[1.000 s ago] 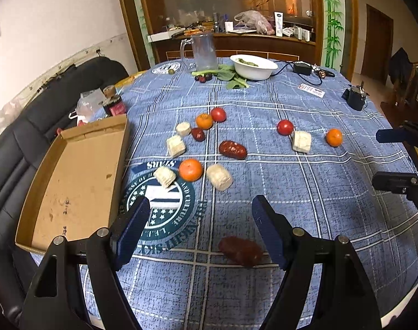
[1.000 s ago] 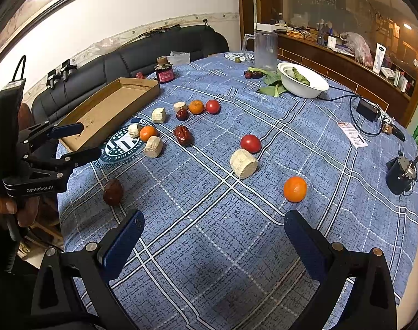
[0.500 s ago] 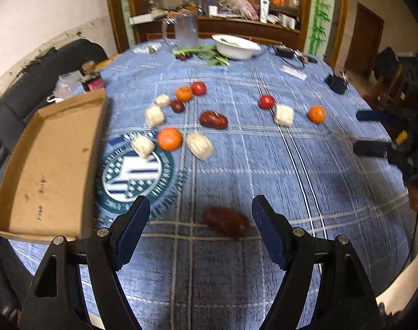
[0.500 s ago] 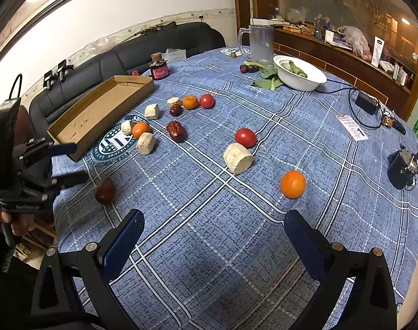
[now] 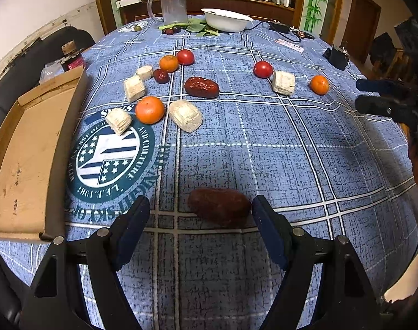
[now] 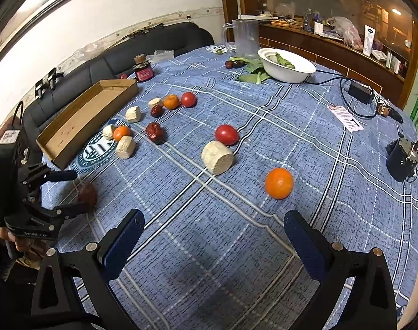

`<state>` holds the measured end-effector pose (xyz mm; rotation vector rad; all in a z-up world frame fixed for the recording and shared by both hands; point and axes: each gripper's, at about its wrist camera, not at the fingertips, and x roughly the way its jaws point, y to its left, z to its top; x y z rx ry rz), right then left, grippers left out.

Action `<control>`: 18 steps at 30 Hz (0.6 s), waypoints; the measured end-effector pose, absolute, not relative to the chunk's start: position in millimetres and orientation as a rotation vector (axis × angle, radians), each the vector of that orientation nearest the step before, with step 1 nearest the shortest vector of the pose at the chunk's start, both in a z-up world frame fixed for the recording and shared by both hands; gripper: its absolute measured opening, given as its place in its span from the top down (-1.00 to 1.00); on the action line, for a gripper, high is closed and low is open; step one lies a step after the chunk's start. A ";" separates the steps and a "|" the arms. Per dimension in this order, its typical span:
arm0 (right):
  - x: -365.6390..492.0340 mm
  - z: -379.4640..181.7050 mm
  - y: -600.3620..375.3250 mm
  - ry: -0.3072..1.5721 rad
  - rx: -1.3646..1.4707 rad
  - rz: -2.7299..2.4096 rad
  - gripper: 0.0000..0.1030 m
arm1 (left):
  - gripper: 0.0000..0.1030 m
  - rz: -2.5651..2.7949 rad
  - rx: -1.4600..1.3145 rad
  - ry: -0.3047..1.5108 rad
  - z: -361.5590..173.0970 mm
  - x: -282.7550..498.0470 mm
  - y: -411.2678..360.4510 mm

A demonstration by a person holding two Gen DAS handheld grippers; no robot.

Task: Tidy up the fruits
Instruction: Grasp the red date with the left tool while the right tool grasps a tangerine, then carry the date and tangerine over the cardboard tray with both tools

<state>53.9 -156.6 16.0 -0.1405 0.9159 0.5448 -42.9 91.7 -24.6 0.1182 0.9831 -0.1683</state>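
A dark red date (image 5: 220, 210) lies on the blue checked tablecloth (image 5: 291, 151) between the fingers of my left gripper (image 5: 201, 205), close to the right finger. The jaws stand open and no pad touches it. In the right wrist view the left gripper (image 6: 76, 192) straddles the same date (image 6: 87, 192). My right gripper (image 6: 213, 220) is open over bare cloth, short of an orange (image 6: 279, 183). Beyond it lie a white chunk (image 6: 217, 157) and a tomato (image 6: 226, 134). Several more oranges, tomatoes, dates and white chunks are grouped near an open cardboard tray (image 5: 24, 151).
A white bowl (image 5: 226, 19) on green leaves and a clear pitcher (image 5: 171, 5) stand at the far edge. A jar (image 6: 142, 70), a charger with cable (image 6: 358, 90) and a small black device (image 6: 401, 159) sit near the rims. A dark sofa (image 6: 153, 44) runs behind the tray.
My left gripper has sunk and tipped down toward the date, which now lies between its fingers. The right gripper has drifted nearer the orange. Both stay open.
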 end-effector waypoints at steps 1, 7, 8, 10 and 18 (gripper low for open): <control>57.6 14.3 -158.3 0.918 -0.135 0.540 -0.93 | -0.48 -0.170 0.122 0.983 -25.0 -42.2 91.0; 88.8 1.0 -172.1 0.898 -0.095 0.483 -0.57 | -0.20 -0.218 0.128 1.013 -34.7 -38.3 85.6; 96.1 -2.3 -174.4 0.902 -0.089 0.470 -0.55 | -0.16 -0.223 0.126 1.017 -36.8 -38.2 85.5; 107.2 -7.8 -176.5 0.896 -0.086 0.454 -0.39 | -0.11 -0.229 0.124 1.003 -35.7 -39.2 85.4; 124.5 -30.8 -171.5 0.957 -0.131 0.388 0.42 | 0.08 -0.232 0.116 0.993 -34.8 -36.2 84.5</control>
